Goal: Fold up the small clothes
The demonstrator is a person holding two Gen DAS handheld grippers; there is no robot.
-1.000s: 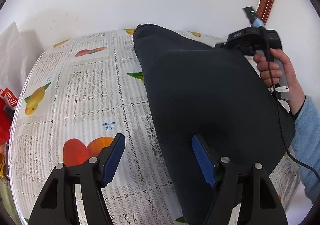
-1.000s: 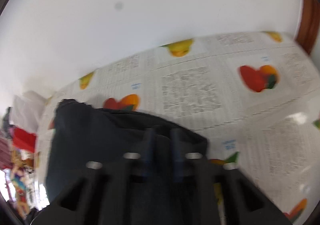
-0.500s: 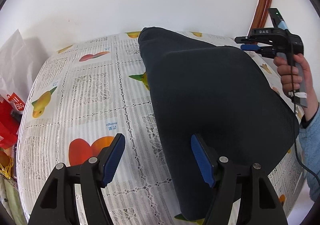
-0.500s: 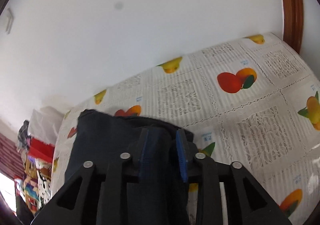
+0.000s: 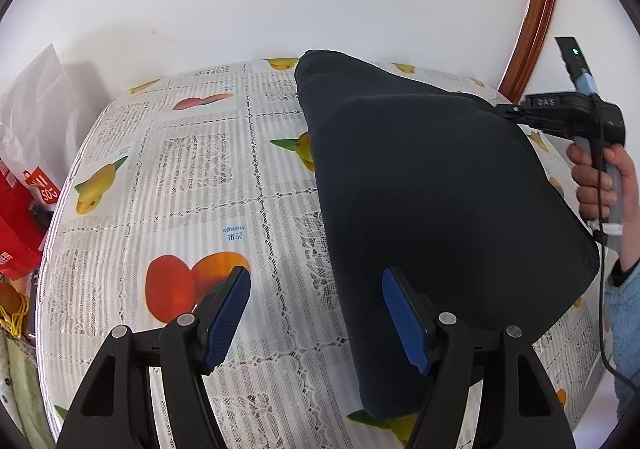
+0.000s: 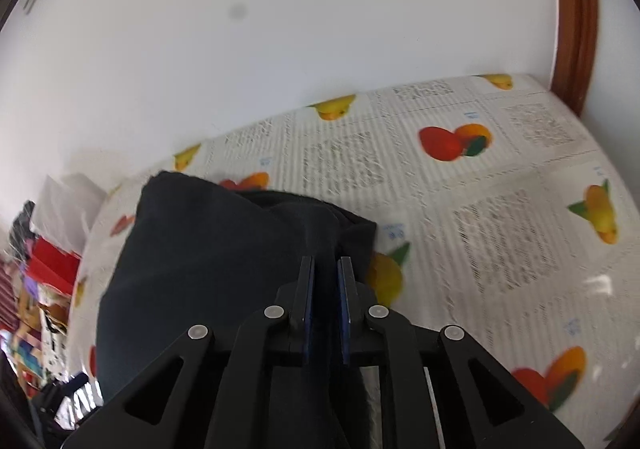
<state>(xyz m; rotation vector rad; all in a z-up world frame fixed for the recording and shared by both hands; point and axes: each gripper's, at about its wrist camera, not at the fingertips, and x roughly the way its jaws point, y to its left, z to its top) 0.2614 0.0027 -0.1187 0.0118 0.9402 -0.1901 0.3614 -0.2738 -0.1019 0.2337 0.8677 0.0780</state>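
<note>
The dark garment point(image 5: 432, 185) is lying folded over on the fruit-print tablecloth point(image 5: 192, 177). We are pinching its far corner in the right gripper point(image 6: 325, 301), whose jaws have just been closing. The left gripper point(image 5: 316, 321) is gaping empty beside its near edge. Further folds probably remain; layers underneath are hidden.

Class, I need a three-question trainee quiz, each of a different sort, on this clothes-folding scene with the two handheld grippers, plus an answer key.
1. True or false: the left gripper grips the dark navy fabric garment.
2. Which gripper is clamped on that garment? A) left B) right C) neither
3. Fill in: the garment lies on a white lace-patterned tablecloth printed with ____.

Key: 1 false, its jaws stand open with nothing between them. 2 B, its jaws have just been closing on a fold of cloth. 3 fruit.
</note>
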